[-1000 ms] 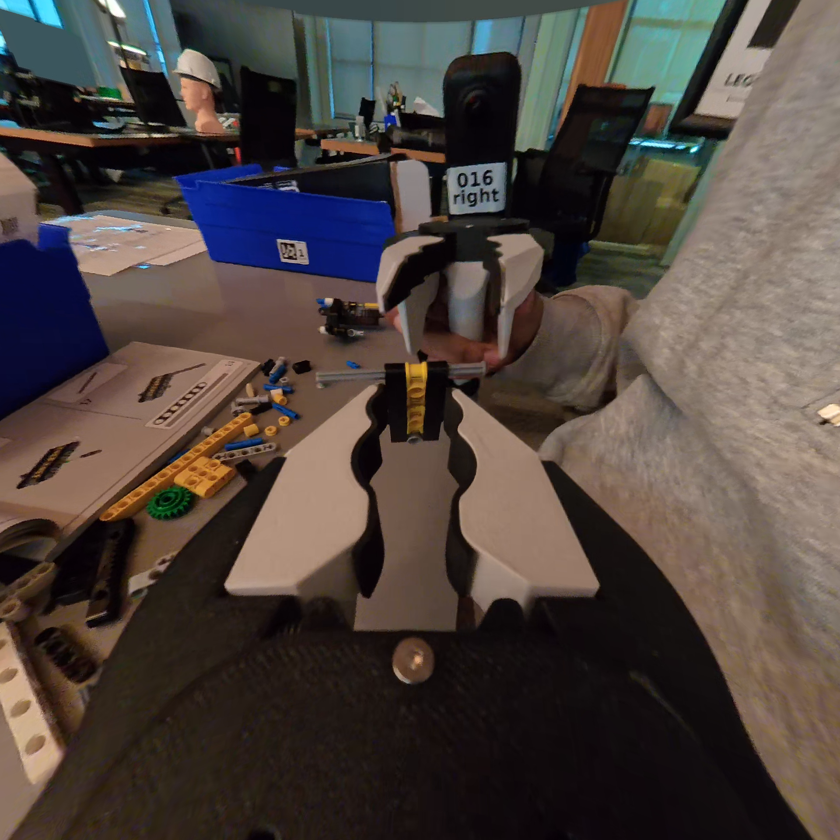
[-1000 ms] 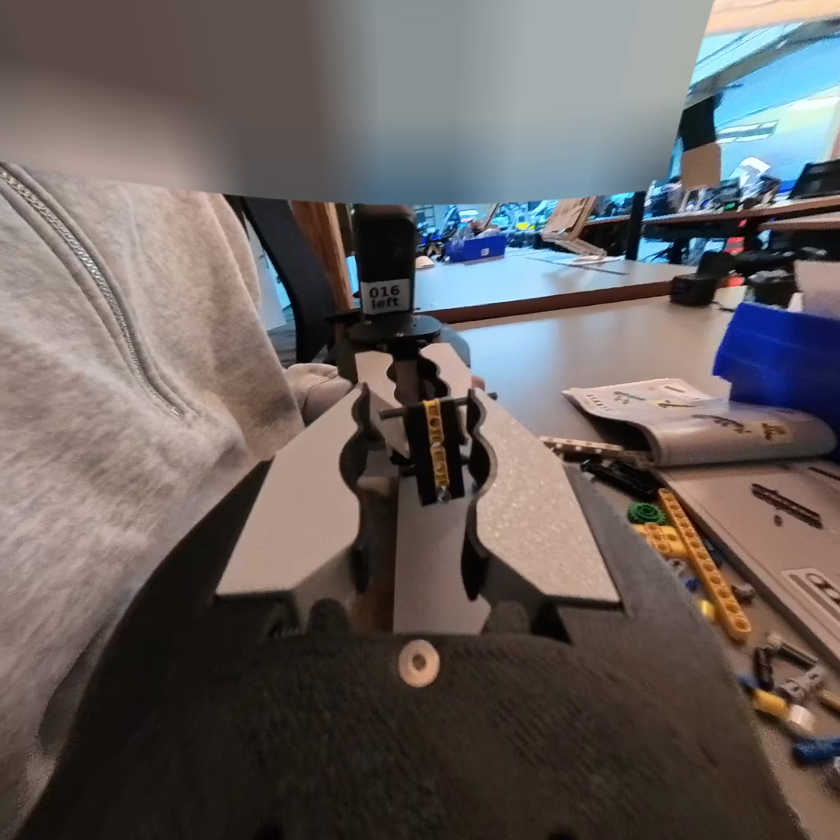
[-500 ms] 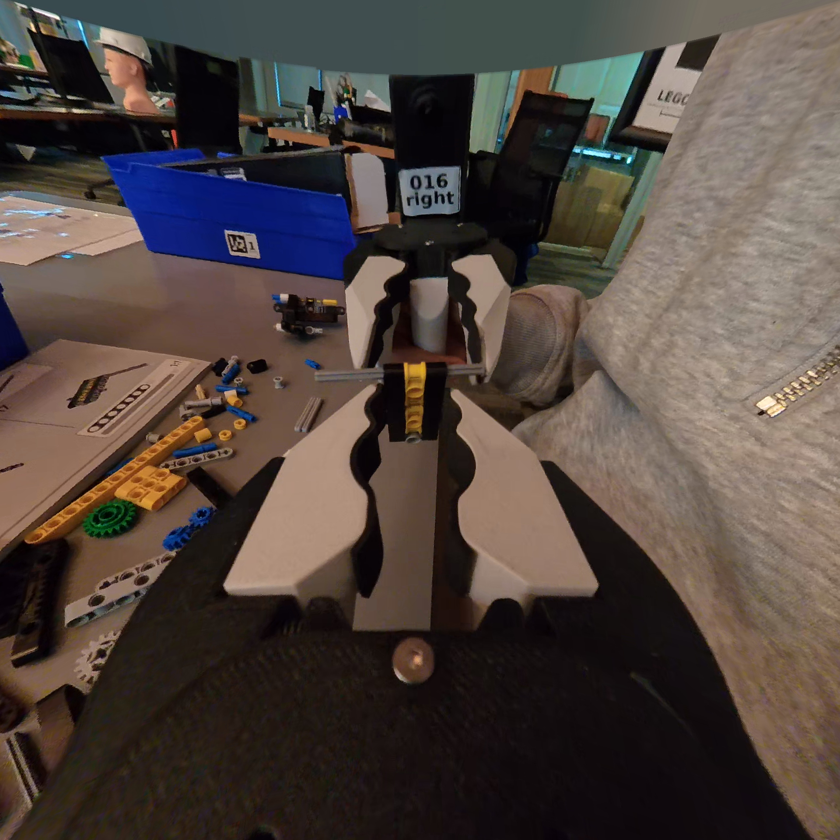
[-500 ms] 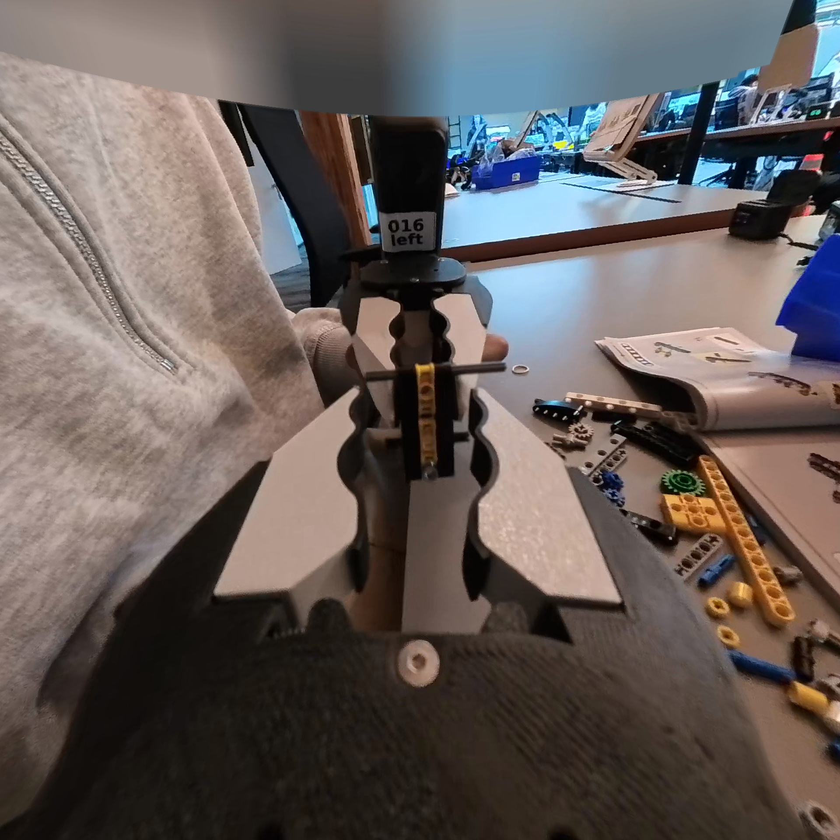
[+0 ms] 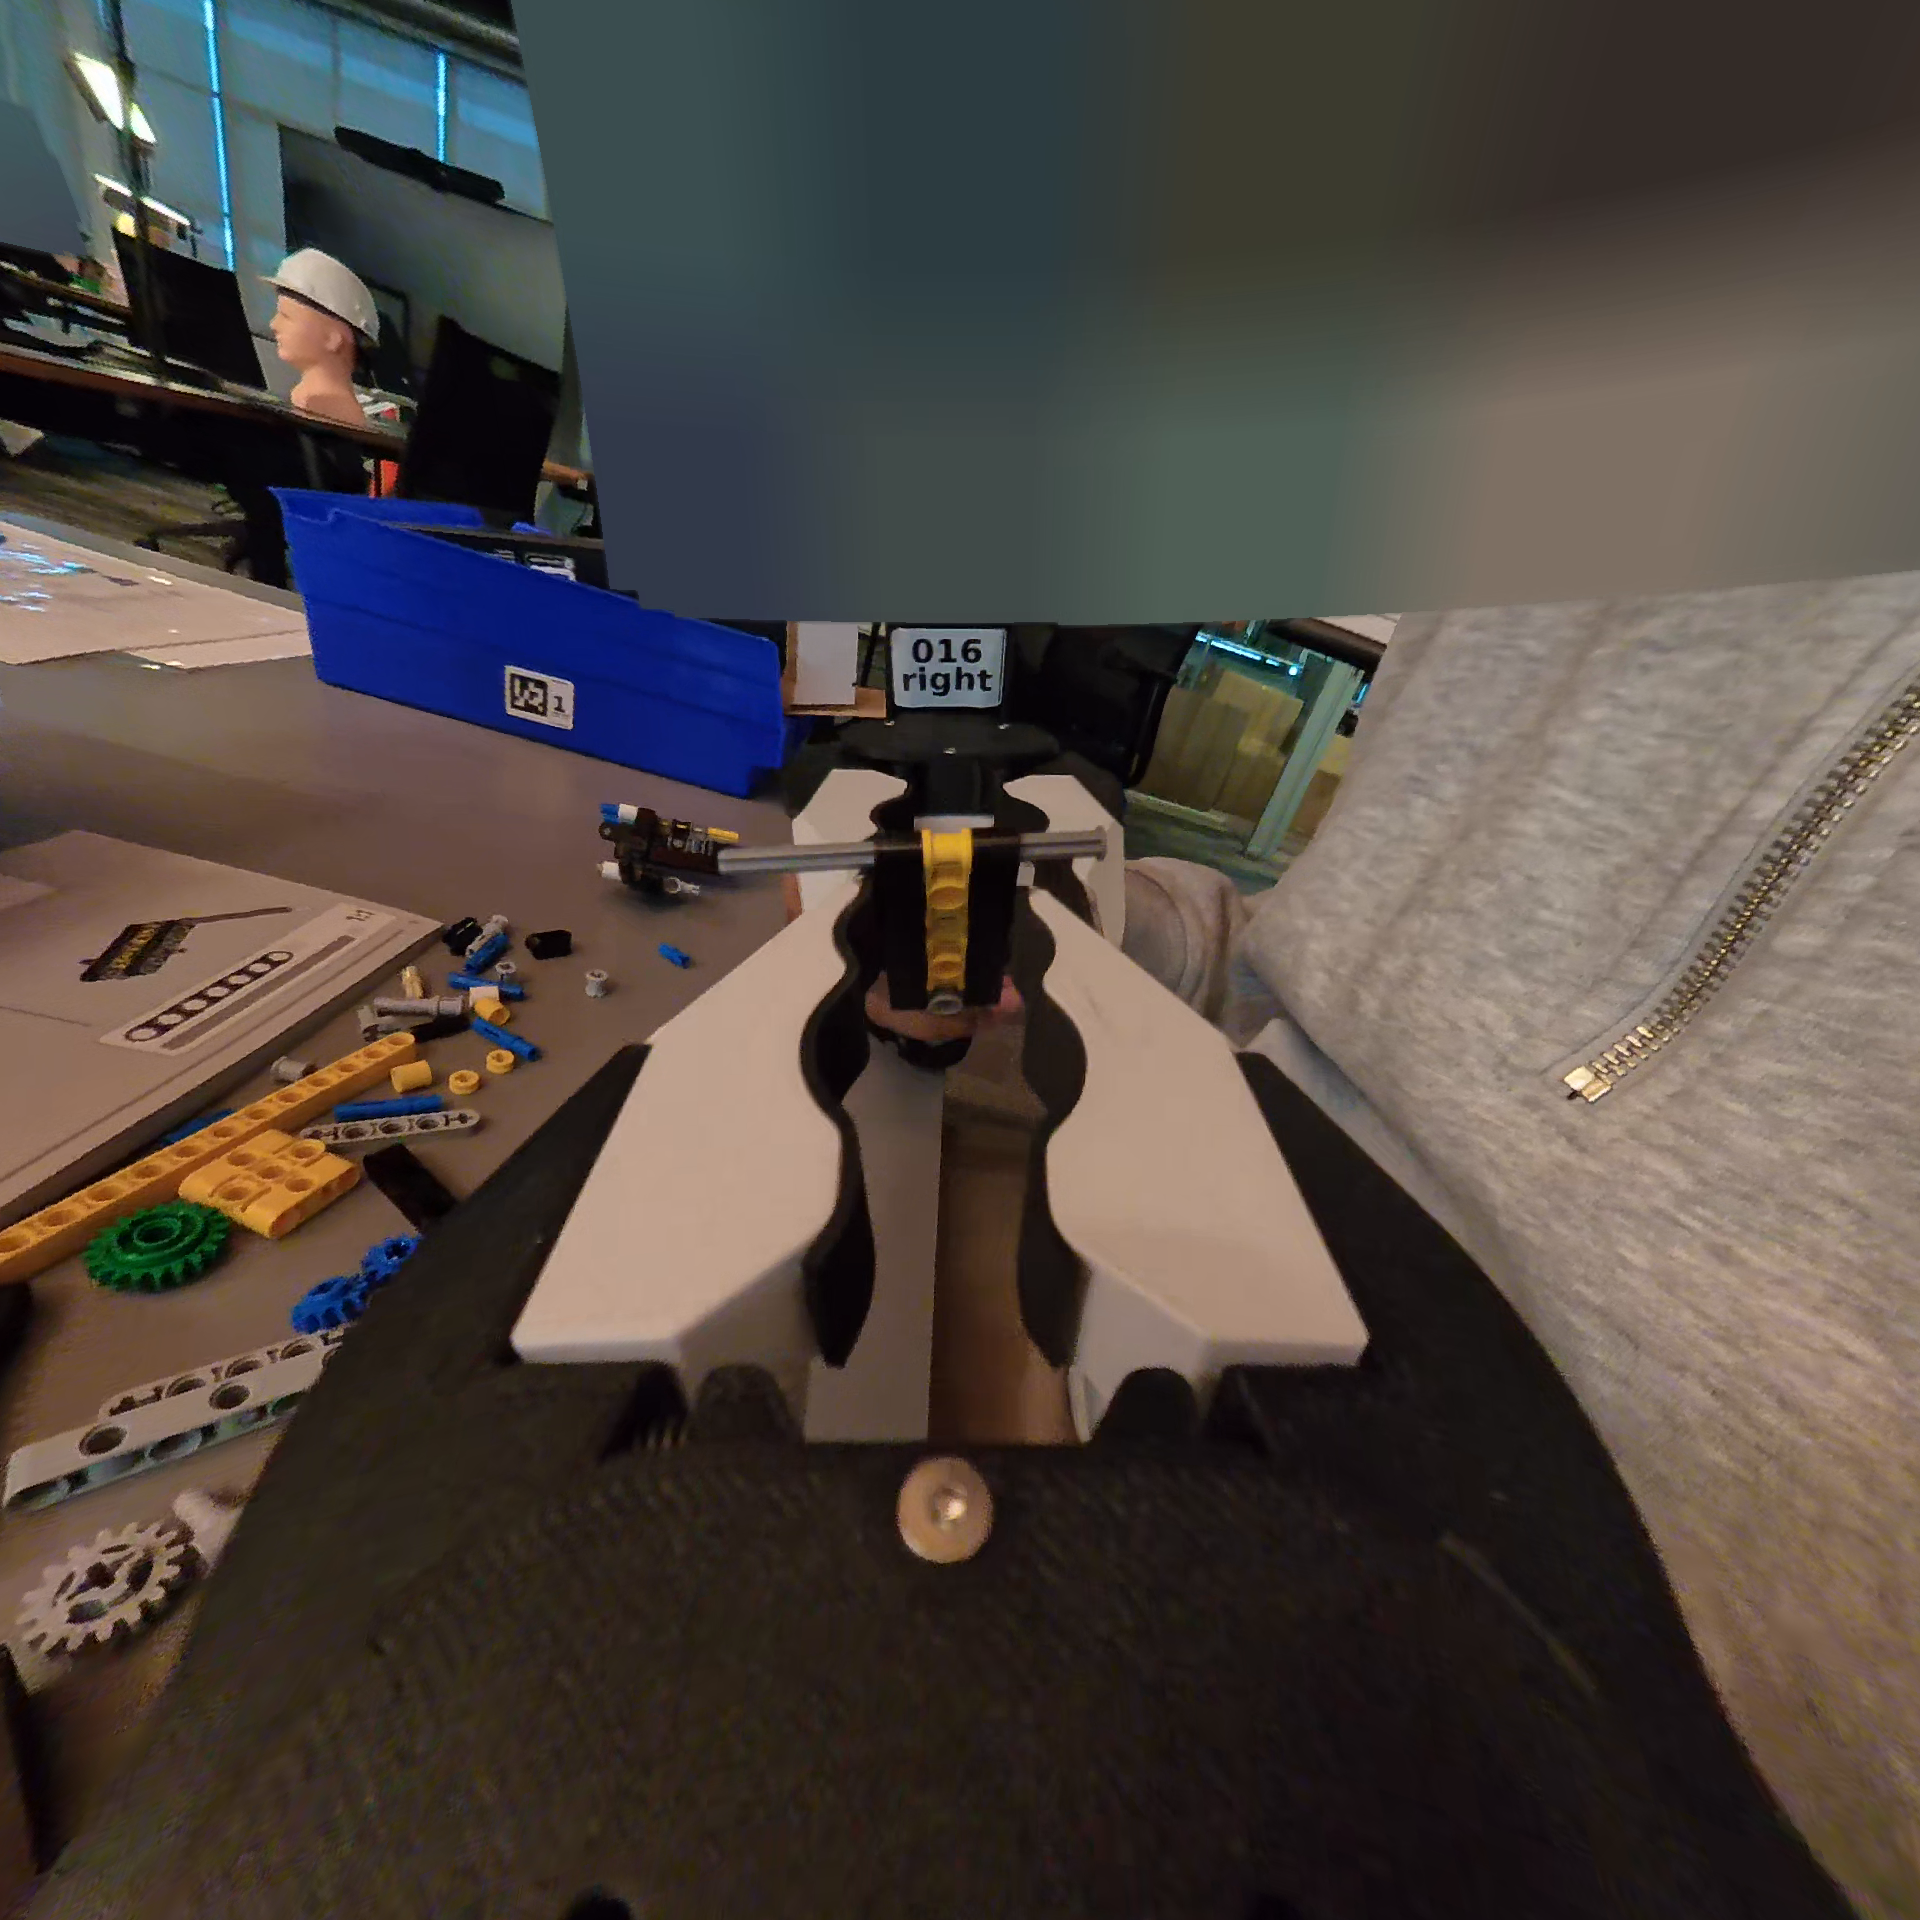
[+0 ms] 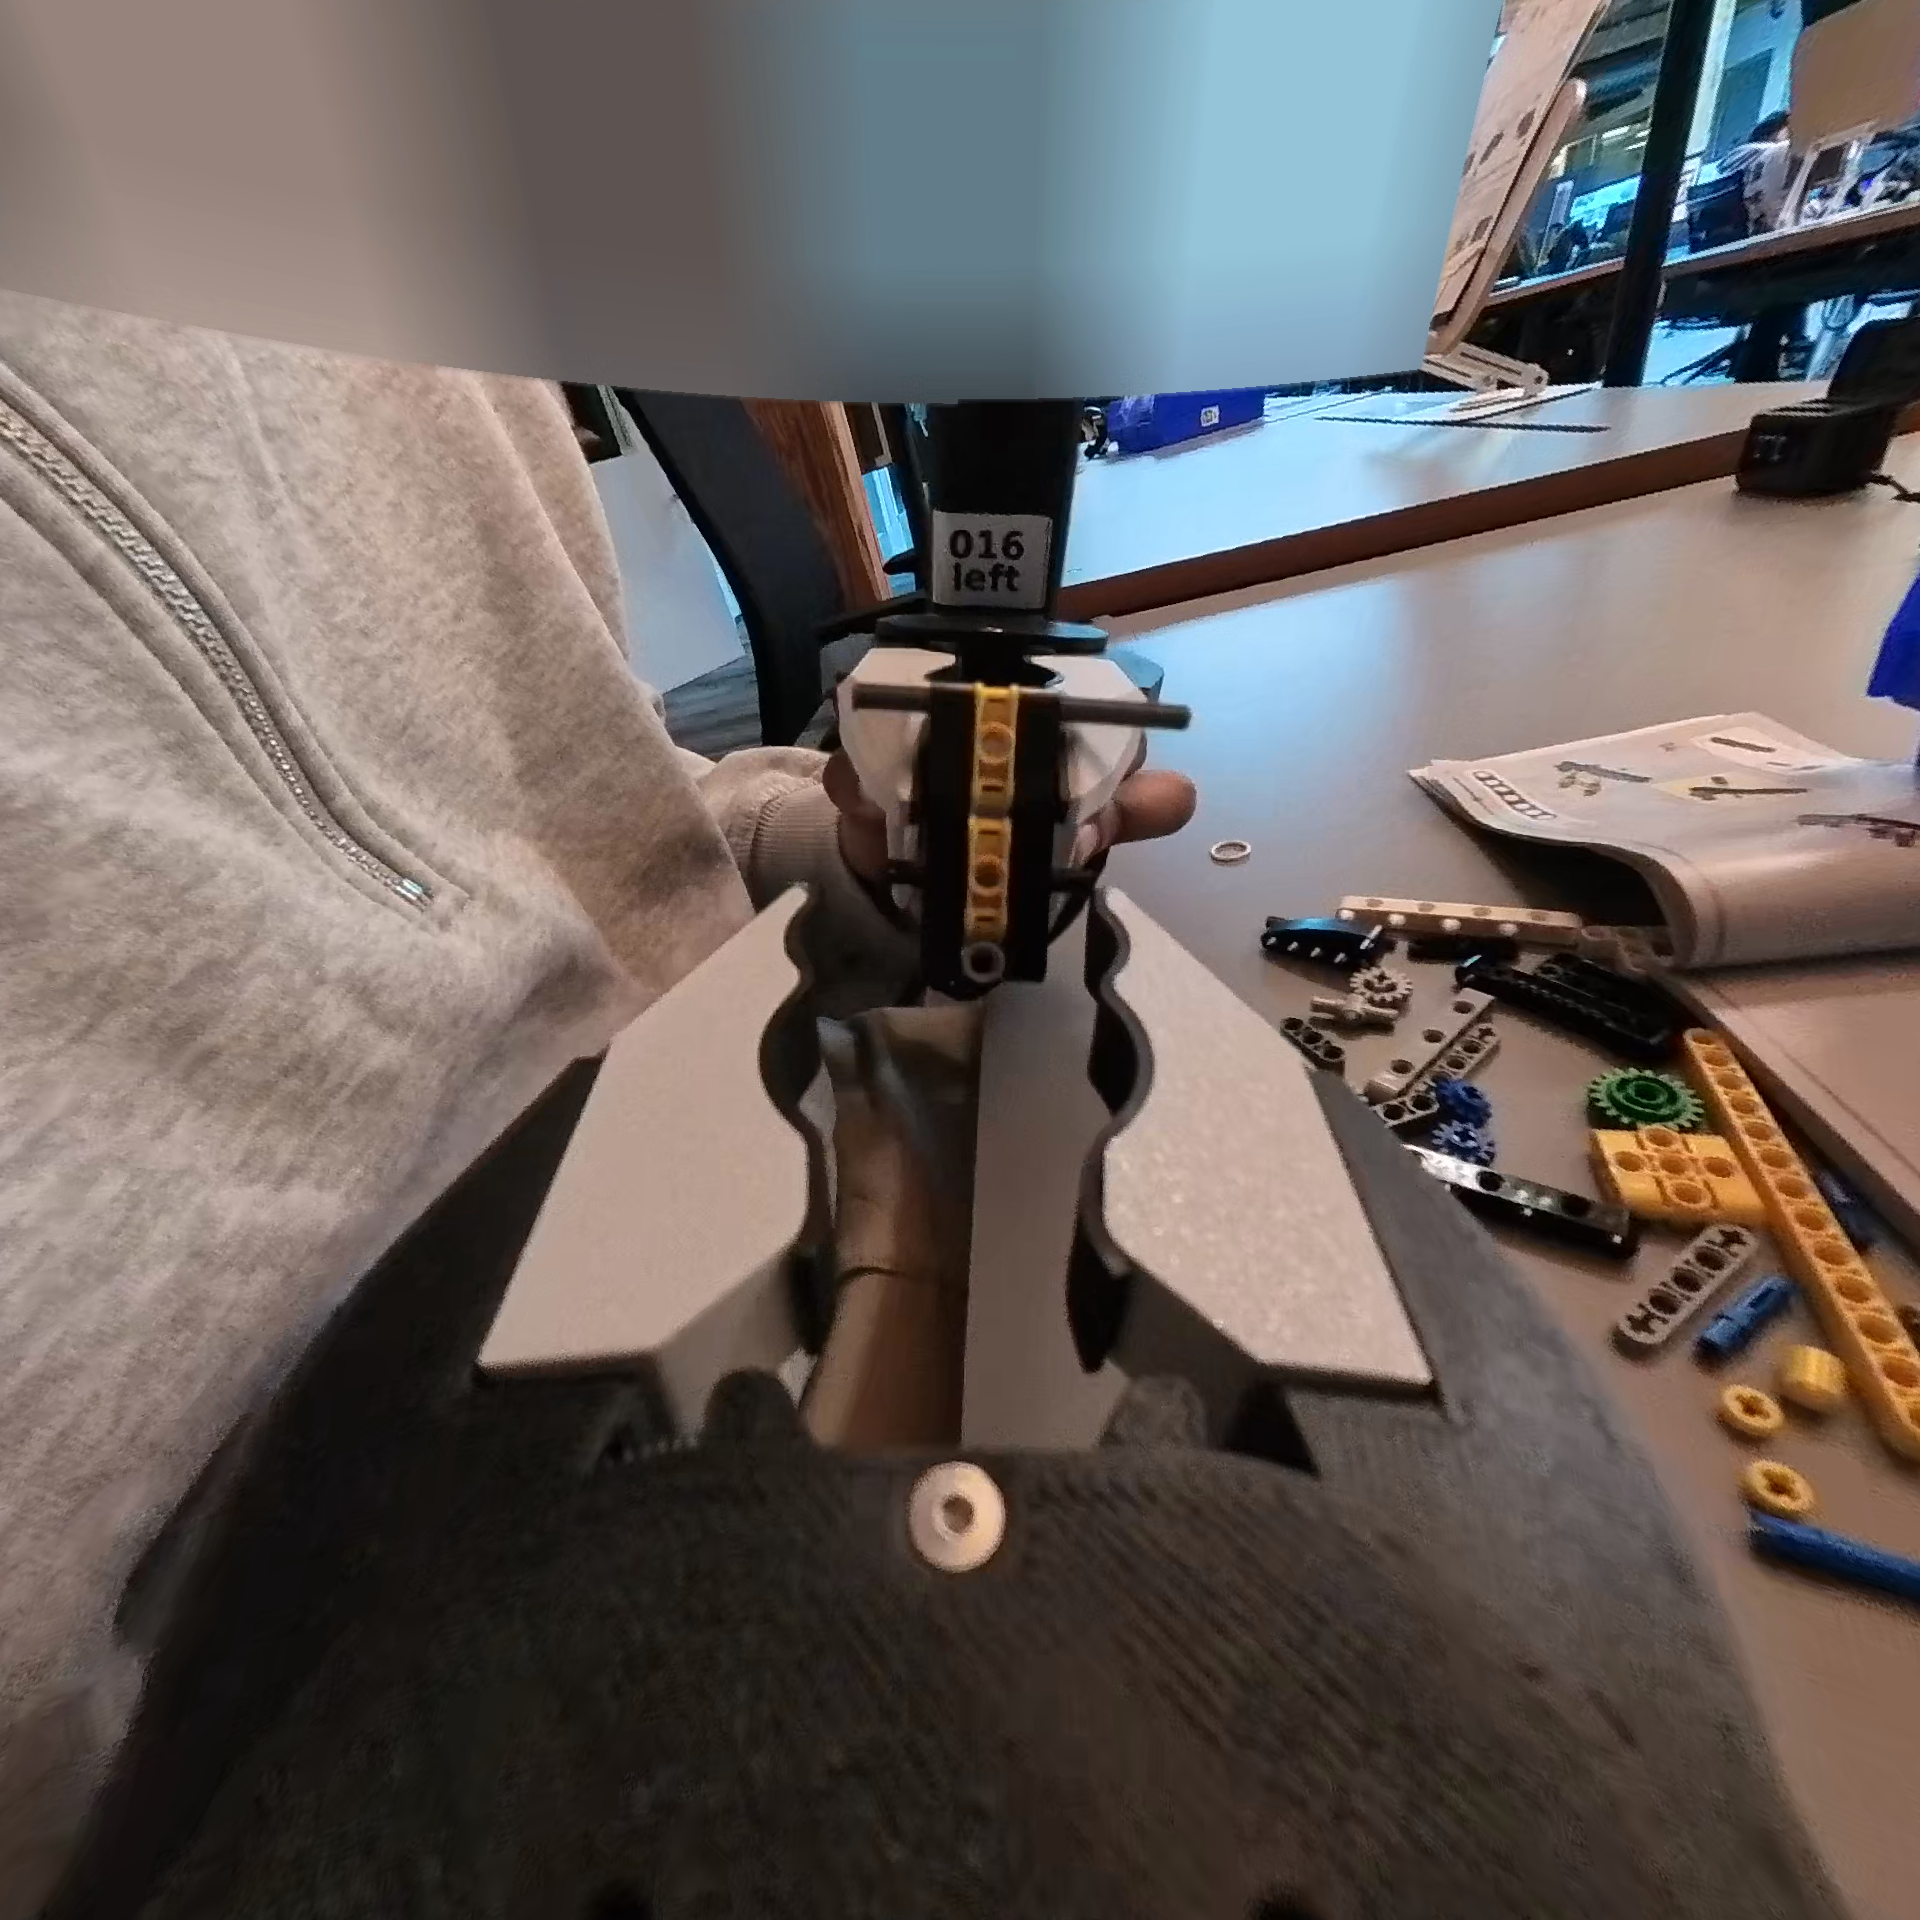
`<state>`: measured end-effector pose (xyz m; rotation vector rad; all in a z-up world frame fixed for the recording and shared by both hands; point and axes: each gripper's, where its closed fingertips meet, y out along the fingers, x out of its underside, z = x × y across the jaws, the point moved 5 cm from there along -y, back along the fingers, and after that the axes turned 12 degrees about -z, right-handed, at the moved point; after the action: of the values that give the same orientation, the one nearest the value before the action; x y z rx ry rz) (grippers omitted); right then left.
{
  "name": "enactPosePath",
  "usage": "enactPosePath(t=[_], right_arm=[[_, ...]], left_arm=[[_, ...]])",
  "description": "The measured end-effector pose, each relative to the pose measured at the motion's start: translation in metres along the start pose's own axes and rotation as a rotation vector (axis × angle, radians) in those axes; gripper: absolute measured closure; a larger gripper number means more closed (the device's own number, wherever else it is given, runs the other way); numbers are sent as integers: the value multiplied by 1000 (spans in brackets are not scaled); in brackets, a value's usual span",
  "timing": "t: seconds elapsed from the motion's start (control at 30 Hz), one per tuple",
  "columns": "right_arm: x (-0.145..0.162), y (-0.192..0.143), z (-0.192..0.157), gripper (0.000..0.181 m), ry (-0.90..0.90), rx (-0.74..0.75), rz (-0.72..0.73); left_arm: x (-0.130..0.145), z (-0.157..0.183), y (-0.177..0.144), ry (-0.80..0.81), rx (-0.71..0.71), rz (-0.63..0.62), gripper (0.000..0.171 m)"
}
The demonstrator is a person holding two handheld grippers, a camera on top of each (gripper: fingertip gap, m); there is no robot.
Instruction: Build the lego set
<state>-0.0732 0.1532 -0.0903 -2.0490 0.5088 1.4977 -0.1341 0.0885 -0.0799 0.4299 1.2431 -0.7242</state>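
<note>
A small black lego assembly with a yellow beam (image 5: 945,914) down its middle and a grey axle (image 5: 810,857) through its top is held above the table edge. My left gripper (image 5: 948,920) is shut on its lower end. My right gripper (image 5: 951,831) faces it from behind, its white fingers spread to either side of the axle end. In the right wrist view the assembly (image 6: 992,821) stands just beyond my right gripper (image 6: 951,909), whose jaws stand wider than it and do not touch it. The left gripper (image 6: 992,769) shows behind it.
Loose parts lie on the grey table: a long yellow beam (image 5: 208,1132), a green gear (image 5: 156,1247), blue pins and grey beams. An open instruction booklet (image 5: 156,966), a small black sub-build (image 5: 655,842) and a blue bin (image 5: 520,644) lie farther off. A grey hooded sweatshirt (image 5: 1610,1039) fills the right. Less than 4 cm separates the two grippers' tips. The green gear (image 5: 156,1247) is about equally far from each gripper, around 15 cm.
The open right gripper closed in around the assembly's far end, then drew back a little. The assembly stays in the left gripper. Both grippers have tilted relative to the table.
</note>
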Motion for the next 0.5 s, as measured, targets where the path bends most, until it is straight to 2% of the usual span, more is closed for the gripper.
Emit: enactPosePath(t=[0.5], right_arm=[[2,0,4,159,22,20,-19]], left_arm=[[-2,0,-2,-21,22,27,149]])
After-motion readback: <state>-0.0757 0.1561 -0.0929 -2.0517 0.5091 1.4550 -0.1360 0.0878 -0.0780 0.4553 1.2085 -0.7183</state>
